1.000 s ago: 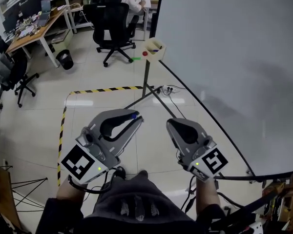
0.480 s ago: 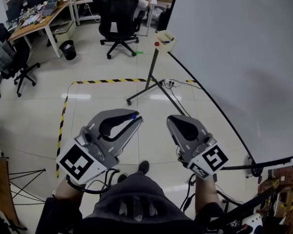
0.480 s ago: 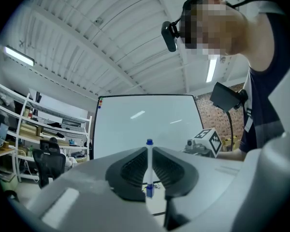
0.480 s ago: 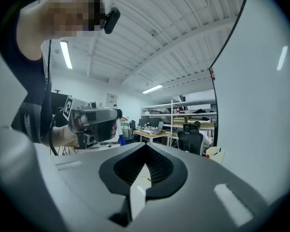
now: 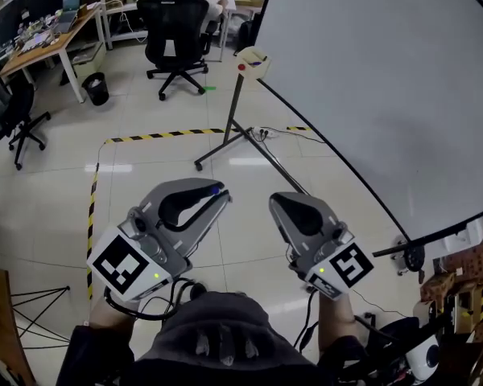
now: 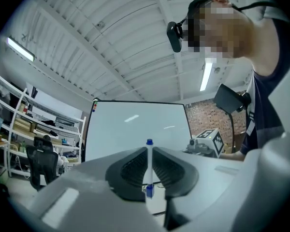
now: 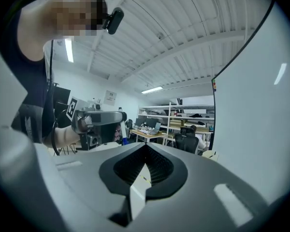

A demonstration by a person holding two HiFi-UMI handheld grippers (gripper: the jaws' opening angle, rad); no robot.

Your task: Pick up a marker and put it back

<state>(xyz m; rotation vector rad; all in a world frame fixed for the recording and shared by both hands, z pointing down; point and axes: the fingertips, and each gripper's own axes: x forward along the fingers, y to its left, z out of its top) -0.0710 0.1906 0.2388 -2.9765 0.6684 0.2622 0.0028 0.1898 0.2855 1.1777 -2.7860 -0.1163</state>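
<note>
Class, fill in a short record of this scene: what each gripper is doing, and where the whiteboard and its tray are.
left gripper: shut on a marker, blue cap sticking out past the jaw tips
right gripper: jaws together, nothing between them
whiteboard: to the person's right, on a stand
tray: at the whiteboard's far corner, well apart from both grippers

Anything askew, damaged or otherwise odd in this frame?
Nothing stands out. The marker sits clamped between the jaws of the left gripper, and the right gripper is shut and empty.
</note>
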